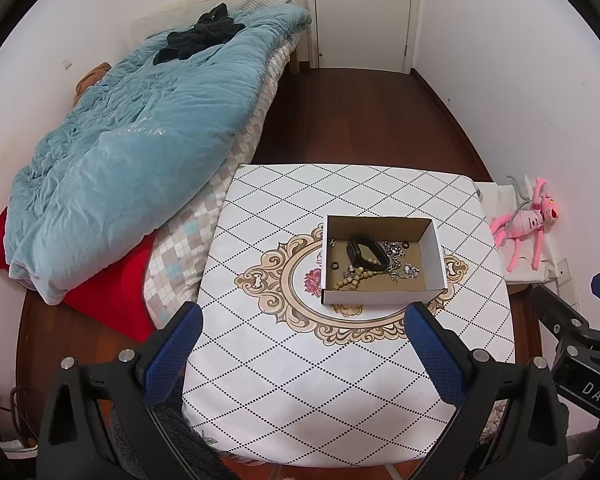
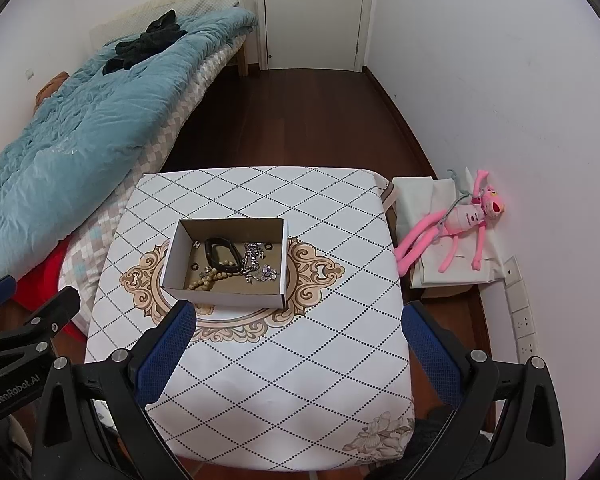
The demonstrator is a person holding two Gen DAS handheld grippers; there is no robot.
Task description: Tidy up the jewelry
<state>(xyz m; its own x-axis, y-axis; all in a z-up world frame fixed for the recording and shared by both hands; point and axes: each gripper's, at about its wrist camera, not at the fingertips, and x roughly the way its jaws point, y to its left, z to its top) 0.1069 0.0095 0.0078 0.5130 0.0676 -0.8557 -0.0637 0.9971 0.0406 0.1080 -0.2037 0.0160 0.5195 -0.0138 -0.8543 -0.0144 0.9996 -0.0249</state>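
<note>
Inspection of my station. The cardboard box [image 1: 382, 264] sits near the middle of the tabletop [image 1: 340, 380], on the ornate medallion print. All jewelry lies inside that box. A black band [image 1: 366, 254], apparently a watch or fitness strap, rests at the box centre. A beaded bracelet [image 1: 354, 276] of pale round beads lies toward the box's near-left corner, touching the band. A tangle of silver chain jewelry [image 1: 398, 260] lies to the right of the band. Small dark rings [image 1: 334, 266] lie loose on the box floor.

Handling judgement: every piece looks light. The chain is limp and snag-prone, likely to drag neighbours out with it; I would pinch it at a bunched cluster. The beads are smooth and may roll or slip; take them across the strand. The band is springy and offers the surest hold, across its strap. The rings are small and need a precise fingertip pinch.

My left tongs [image 1: 304, 320] hover short of the box's near wall, spread wide, holding nothing. My right tongs [image 2: 298, 320] hover likewise near the box's near wall, spread wide and empty. Both point at the box from the near side.
</note>
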